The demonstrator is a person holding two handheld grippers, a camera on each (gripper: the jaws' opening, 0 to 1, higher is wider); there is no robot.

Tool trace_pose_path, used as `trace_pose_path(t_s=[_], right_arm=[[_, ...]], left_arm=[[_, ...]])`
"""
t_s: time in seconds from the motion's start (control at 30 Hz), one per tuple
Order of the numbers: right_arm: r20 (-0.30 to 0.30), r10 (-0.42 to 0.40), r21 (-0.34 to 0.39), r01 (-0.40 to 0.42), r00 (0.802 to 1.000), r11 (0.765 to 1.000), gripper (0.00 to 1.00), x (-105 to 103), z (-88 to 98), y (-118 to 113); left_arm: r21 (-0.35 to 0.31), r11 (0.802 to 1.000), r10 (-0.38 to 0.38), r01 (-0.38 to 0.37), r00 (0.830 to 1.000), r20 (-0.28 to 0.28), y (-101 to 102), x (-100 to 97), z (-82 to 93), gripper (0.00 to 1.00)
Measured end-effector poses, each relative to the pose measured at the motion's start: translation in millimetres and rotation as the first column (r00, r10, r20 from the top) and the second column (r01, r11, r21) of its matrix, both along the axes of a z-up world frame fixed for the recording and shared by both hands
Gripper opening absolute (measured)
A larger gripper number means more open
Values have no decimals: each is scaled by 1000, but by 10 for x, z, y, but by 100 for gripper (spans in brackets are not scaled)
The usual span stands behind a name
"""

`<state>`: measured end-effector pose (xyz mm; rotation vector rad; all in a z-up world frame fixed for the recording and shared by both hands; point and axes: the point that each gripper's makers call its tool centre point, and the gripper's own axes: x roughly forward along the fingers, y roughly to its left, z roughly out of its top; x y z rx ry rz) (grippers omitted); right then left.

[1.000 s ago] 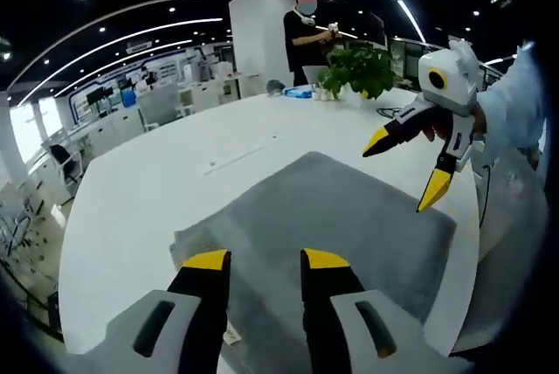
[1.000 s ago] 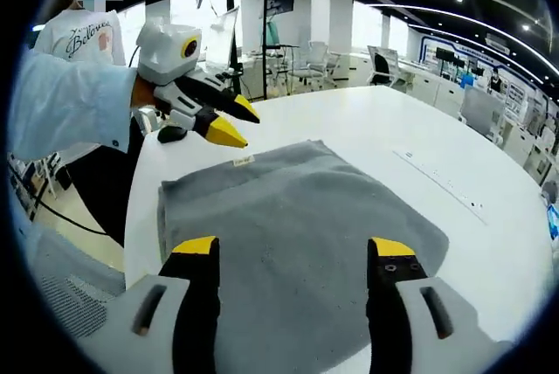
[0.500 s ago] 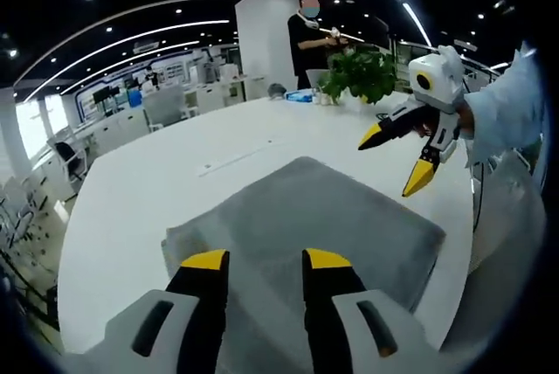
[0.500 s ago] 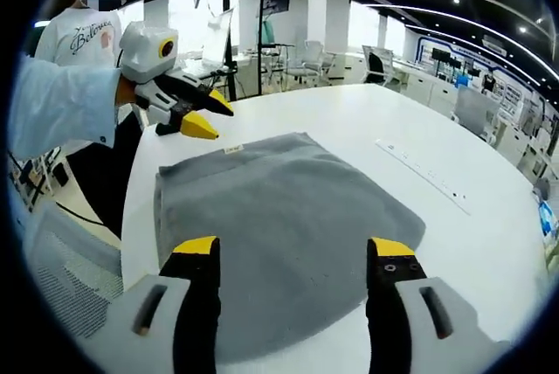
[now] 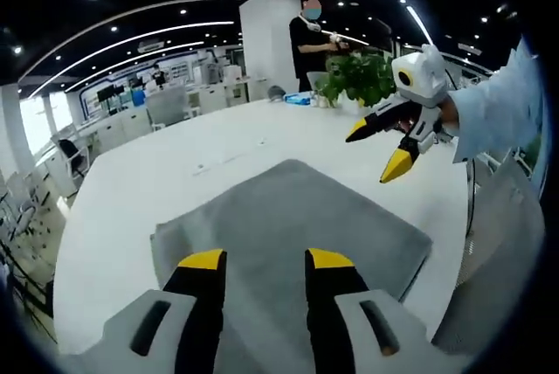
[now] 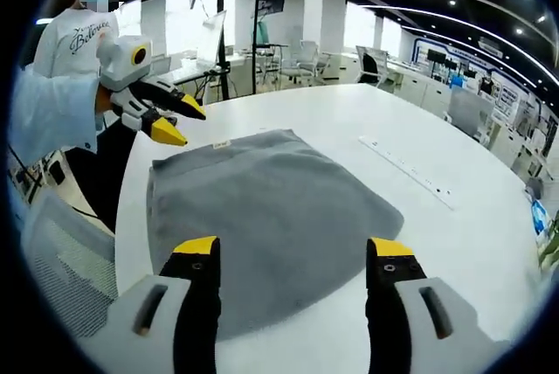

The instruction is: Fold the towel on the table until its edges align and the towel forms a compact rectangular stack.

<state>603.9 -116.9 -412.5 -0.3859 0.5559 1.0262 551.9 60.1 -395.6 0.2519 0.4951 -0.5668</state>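
Grey towel (image 5: 288, 234) lies flat on the white table (image 5: 131, 217), folded into a rough rectangle, set near the table edge on the operator's side; a small tag (image 6: 222, 144) shows at one towel corner in the right gripper view. Left gripper (image 5: 262, 260): jaws parted by a narrow gap, yellow tips above the towel, nothing between them. The same gripper shows in the right gripper view (image 6: 179, 122) just off the tagged corner of the towel, tips apart and empty, held by a hand in a light blue sleeve (image 6: 52, 116). Right gripper (image 6: 293, 247): jaws spread wide over the near edge of the towel, holding nothing. In the left gripper view it hangs (image 5: 377, 148) above the far side of the towel, clear of the cloth, jaws splayed. Contact between either gripper and the towel cannot be confirmed. Beyond the towel, at the far end of the table: a potted plant (image 5: 358, 77), with a person (image 5: 307, 38) standing behind it. A second person in a white shirt (image 6: 83, 33) stands beside the table, past the tagged corner.
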Motion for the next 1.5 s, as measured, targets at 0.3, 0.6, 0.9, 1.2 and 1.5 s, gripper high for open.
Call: trace_pose_path(t_s=[0.3,0.6,0.9,1.2,1.5], right_arm=[[10,8,-7,-8,1000,1000,67,55,33,-112],[11,9,1,-9,1000,1000,67,46,1,-188],[14,18,13,-18,1000,1000,68,37,35,-185],[17,22,18,-23,1000,1000,68,51,73,-180],[19,26,13,-26,999,1000,69,84,67,-190]], left_arm=[[-10,999,35,-35,999,6,-30,-141,22,38],[-14,998,59,-59,998,15,-99,-261,64,40],[-66,991,116,-115,993,24,-200,-399,188,49],[-111,984,142,-138,989,29,-323,-502,267,55],[-132,979,160,-155,987,25,-394,-614,264,59]])
